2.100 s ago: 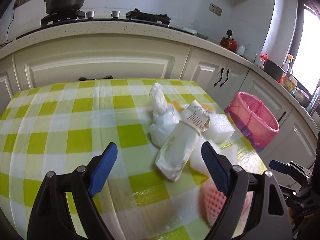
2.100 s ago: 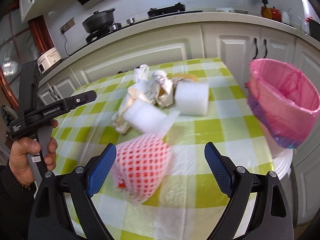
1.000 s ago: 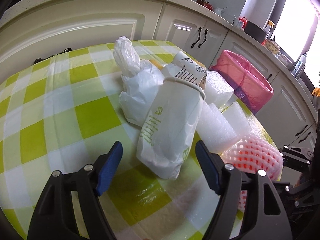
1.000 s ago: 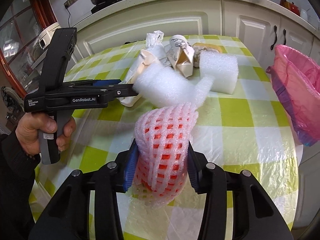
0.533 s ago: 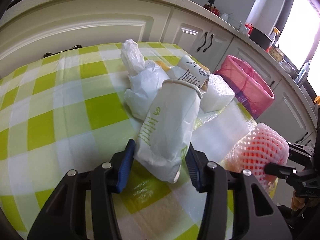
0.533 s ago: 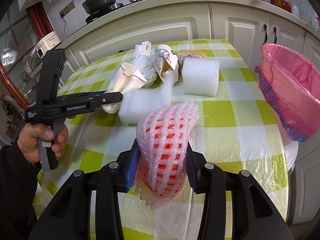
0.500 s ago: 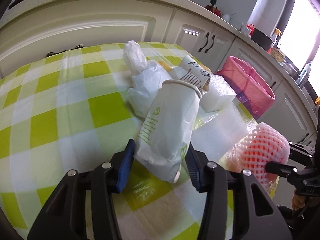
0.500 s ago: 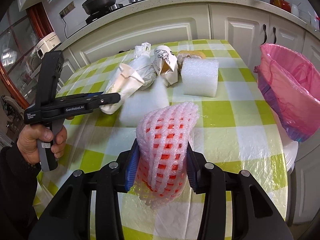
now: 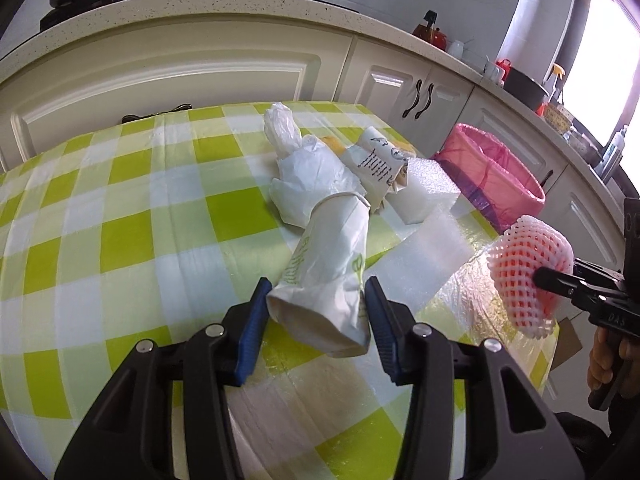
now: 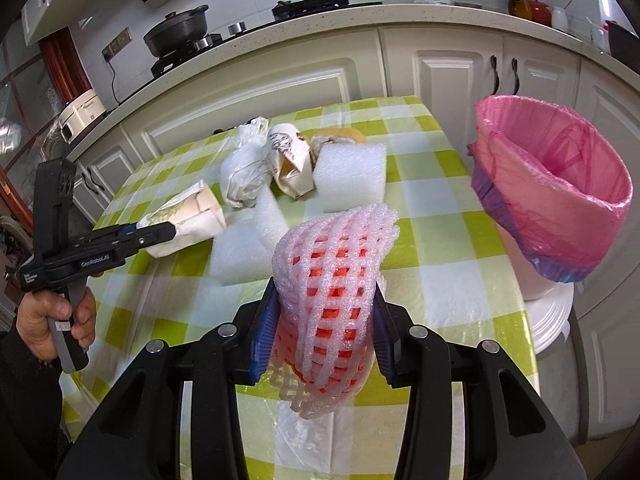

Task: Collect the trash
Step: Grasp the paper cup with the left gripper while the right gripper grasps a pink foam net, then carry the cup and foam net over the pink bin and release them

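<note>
My left gripper (image 9: 316, 304) is shut on a crushed white paper cup (image 9: 326, 264) with green print and holds it above the checked table (image 9: 120, 240). It also shows in the right wrist view (image 10: 188, 220). My right gripper (image 10: 322, 320) is shut on a pink foam fruit net (image 10: 332, 288) and holds it above the table's right side; the net also shows in the left wrist view (image 9: 528, 272). A bin with a pink liner (image 10: 560, 184) stands just off the table's right edge, to the right of the net.
On the table lie a flat foam sheet (image 10: 248, 244), a foam block (image 10: 352, 176), a white plastic bag (image 10: 244, 172), a crumpled printed paper cup (image 10: 290, 160) and a yellow item (image 10: 340, 133). Kitchen cabinets (image 9: 200, 76) run behind the table.
Both grippers closed, the left on the paper cup and the right on the foam net, and both have lifted their items off the table. The foam sheet has dropped flat.
</note>
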### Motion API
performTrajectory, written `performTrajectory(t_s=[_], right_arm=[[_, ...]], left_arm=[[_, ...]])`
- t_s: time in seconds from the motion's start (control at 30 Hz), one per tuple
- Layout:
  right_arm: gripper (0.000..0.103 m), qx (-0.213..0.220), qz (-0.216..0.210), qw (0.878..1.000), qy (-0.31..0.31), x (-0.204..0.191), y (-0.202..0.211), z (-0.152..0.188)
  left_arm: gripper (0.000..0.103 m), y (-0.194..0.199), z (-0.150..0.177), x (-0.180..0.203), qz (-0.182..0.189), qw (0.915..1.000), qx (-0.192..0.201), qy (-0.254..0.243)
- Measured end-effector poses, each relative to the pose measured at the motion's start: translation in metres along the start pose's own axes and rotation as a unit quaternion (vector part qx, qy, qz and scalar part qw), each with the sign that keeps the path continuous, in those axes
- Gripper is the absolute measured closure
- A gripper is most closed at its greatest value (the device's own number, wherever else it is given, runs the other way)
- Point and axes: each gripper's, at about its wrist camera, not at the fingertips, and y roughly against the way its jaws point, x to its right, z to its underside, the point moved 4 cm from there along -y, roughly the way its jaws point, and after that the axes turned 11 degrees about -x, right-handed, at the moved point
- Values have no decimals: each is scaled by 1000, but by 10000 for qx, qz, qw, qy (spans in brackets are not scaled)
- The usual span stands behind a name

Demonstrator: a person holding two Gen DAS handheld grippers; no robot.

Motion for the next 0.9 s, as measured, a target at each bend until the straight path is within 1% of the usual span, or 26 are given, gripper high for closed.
performTrajectory(t_s=[0.33, 0.5, 0.73, 0.9], right_arm=[[62, 277, 170, 9993, -196, 24, 17, -8], [62, 385, 245, 9986, -263, 36, 24, -14], [62, 568, 391, 9970, -338, 50, 37, -24], [62, 754, 679, 9941, -381, 64, 48, -33]], left_arm=[[57, 24, -8, 4, -73, 9996, 252, 56], [57, 32, -17, 13, -79, 9994, 347, -38], [57, 37, -38, 31, -97, 9985, 506, -208], [57, 39, -57, 48, -112, 9973, 652, -331]])
